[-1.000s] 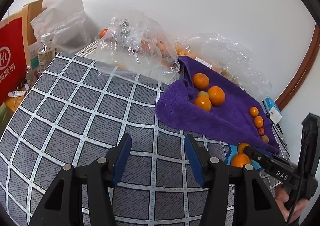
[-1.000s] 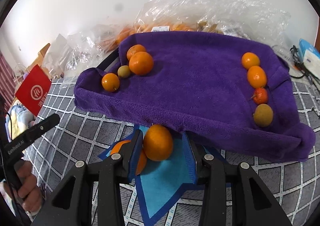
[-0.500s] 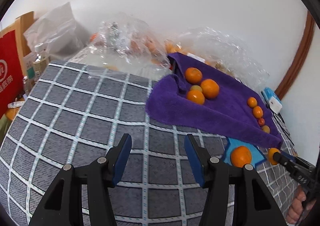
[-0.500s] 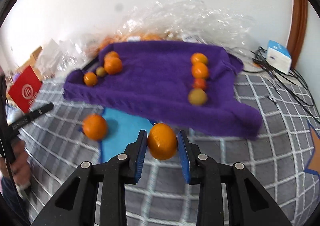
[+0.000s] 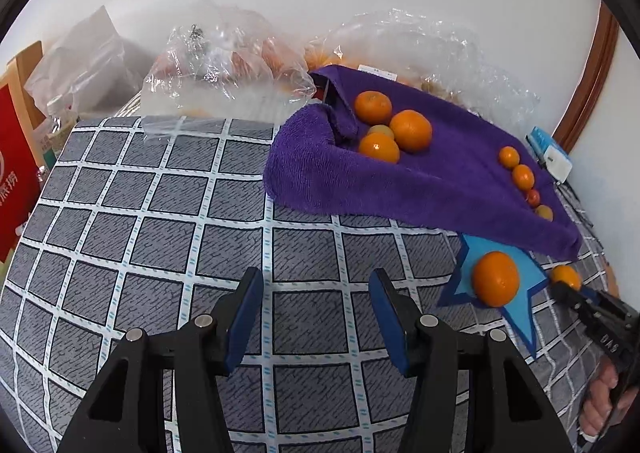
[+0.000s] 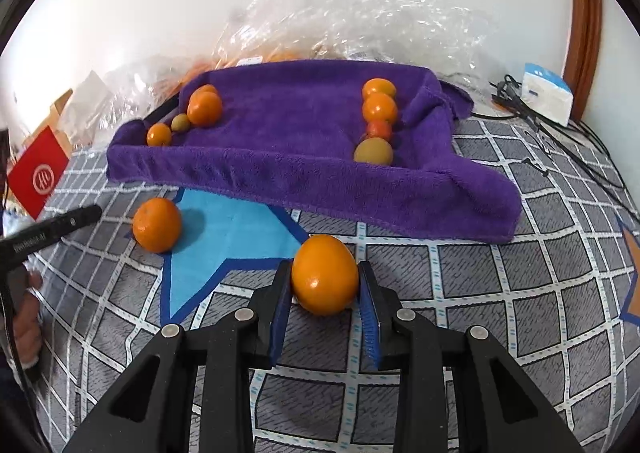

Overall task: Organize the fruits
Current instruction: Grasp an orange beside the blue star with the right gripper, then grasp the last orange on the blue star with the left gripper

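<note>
Nearest in the right wrist view, the right gripper is clenched on an orange, held just short of the towel's near edge and above the checked cloth; whether it touches the cloth I cannot tell. The left gripper hangs released over bare checks, well left of the towel, its jaws wide apart with nothing between them. A little nearer the towel, a second orange sits loose at the left tip of the blue star that pokes out from under the towel's near edge. On the towel itself the sorting looks well under way: along its right side a neat row of four, counted near to far as one yellowish fruit, one small red one and two oranges, touching or nearly so; at its left far corner a looser cluster of four, three oranges and one small greenish fruit. So eight pieces are laid out and two remain off the towel, the gripped one and the one on the star, judging by this. Beyond the towel, crumpled clear bags against the wall seem to hold more orange fruit, too blurred to count
</note>
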Available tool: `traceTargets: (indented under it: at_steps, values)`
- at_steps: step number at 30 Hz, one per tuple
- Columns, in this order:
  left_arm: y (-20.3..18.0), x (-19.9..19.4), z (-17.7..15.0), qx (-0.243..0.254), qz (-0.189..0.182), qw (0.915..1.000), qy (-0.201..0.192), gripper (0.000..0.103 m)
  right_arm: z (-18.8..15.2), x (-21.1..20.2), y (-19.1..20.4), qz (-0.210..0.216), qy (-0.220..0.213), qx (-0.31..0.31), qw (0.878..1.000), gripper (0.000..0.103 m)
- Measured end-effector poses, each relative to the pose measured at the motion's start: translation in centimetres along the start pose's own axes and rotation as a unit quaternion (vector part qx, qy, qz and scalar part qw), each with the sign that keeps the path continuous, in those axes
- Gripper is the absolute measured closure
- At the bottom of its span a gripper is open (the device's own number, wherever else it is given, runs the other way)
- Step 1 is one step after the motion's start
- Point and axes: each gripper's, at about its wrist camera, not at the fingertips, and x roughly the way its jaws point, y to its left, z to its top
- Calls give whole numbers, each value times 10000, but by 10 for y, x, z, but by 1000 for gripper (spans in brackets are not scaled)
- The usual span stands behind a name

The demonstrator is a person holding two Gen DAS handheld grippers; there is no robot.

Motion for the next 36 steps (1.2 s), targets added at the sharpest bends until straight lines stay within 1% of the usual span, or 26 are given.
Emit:
traceTargets:
  at_steps: [2, 5, 7, 9, 11, 14, 16, 18, 19, 22, 23, 25, 27, 31, 34, 36]
  values:
    - [-4, 2, 0, 105, 120, 9999, 26, 50, 0, -1, -3, -12, -4, 79, 10000, 71]
    - [-8, 3, -1, 221, 185, 9996, 48, 47, 1, -1, -6, -15, 13, 180, 9998, 71]
    - [-8, 1, -1, 229, 170, 9996, 35, 45, 1, -1, -10, -55, 14, 266, 9996, 71]
    - [-6, -1, -2, 204, 116, 9997, 8, 45, 2, -3, -13, -205, -25, 288, 9994, 71]
    - [-4, -3, -3, 171, -8, 9999, -24, 45, 2, -4, -16, -343, -59, 327, 9989, 71]
    - [-6, -9, -3, 134, -327, 9993, -115, 45, 2, -5, -20, -535, -100, 364, 9979, 71]
    - [-10, -14, -4, 158, -378, 9990, -186, 45, 1, -7, -24, -599, -153, 413, 9972, 71]
    - [-20, -20, -4, 194, -524, 9982, -239, 43, 1, -8, -28, -643, -183, 471, 9967, 71]
    - [-25, -22, -4, 219, -570, 9979, -224, 40, 1, -8, -30, -671, -182, 507, 9963, 71]
    - [-51, -27, -3, 471, -676, 9964, -215, 38, 0, -6, -30, -760, -136, 533, 9956, 71]
    - [-58, -29, -3, 525, -712, 9958, -235, 35, 0, -6, -30, -783, -126, 523, 9955, 71]
    - [-73, -27, -2, 583, -799, 9949, -175, 32, 0, -7, -30, -796, -147, 517, 9954, 71]
    - [-83, -20, -1, 550, -885, 9946, -33, 32, -1, -8, -30, -817, -154, 545, 9950, 71]
    - [-99, -5, 0, 444, -825, 9955, 162, 32, -1, -7, -33, -837, -127, 633, 9944, 71]
    - [-103, 3, 0, 349, -801, 9960, 206, 32, -2, -8, -34, -850, -131, 669, 9941, 71]
    - [-108, 9, -1, 390, -734, 9962, 269, 33, -2, -8, -34, -885, -130, 656, 9938, 71]
